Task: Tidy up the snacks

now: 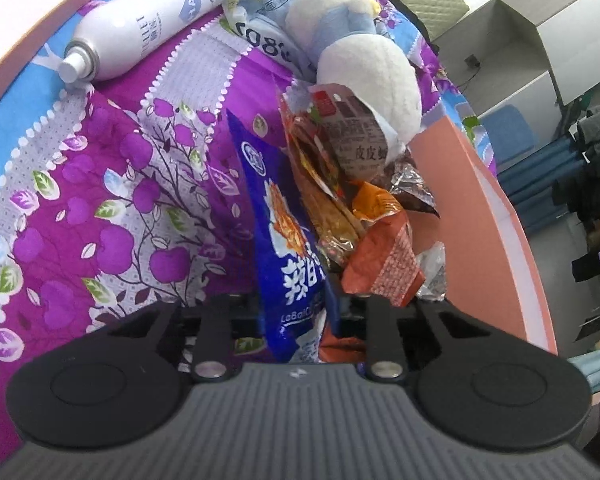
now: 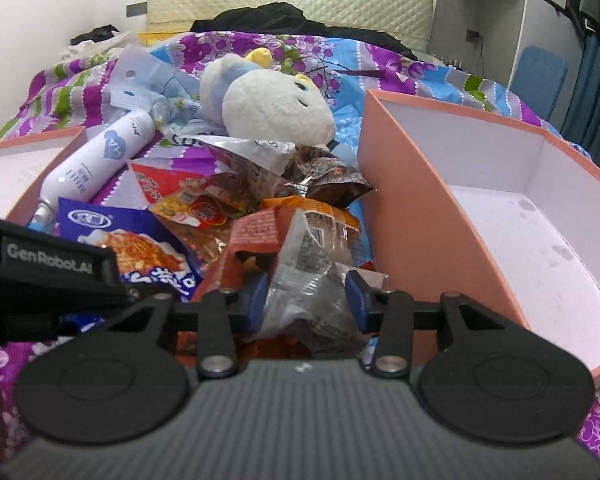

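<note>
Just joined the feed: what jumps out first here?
A heap of snack packets on the purple floral bedspread, with a white plush toy behind it. The pink box stands open on the right, and a clear packet sits between the right gripper's jaws.

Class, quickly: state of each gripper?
Left gripper: closed on the blue foil snack bag.
Right gripper: closed on the clear crinkled plastic snack packet.

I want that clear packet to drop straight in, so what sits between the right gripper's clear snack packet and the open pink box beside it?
Only the box's own near wall stands between them. The clear snack packet, between the right gripper pads, lies just left of it; the pink box floor looks bare.
</note>
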Demonstrator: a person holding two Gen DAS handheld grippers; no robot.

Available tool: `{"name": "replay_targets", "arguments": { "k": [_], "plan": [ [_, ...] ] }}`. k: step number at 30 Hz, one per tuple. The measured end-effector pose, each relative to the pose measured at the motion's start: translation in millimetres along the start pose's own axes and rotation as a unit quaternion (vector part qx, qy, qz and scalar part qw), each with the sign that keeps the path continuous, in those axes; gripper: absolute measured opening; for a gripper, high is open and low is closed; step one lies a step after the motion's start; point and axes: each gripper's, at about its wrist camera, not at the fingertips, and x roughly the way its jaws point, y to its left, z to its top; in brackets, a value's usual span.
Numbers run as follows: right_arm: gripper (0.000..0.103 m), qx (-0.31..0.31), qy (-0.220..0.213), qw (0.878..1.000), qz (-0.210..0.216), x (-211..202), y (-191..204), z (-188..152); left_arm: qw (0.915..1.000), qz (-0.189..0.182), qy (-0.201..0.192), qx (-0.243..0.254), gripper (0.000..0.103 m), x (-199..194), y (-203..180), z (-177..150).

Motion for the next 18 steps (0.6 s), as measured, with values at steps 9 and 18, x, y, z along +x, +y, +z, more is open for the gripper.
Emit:
{"name": "replay_targets", "arguments": {
  "k": [9, 18],
  "plan": [
    [0.04, 0.012, -0.002, 0.999, 0.034, -27, -8, 5, 0.9989, 0.033, -0.011, 0.032, 0.021, -27, -18, -6],
    [0.039, 0.059, 0.018, 0.995, 0.081, -61, -25, -1, 0.9934, 0.085, -0.019, 0.074, 0.021, -74, -32, -26]
  ]
}}
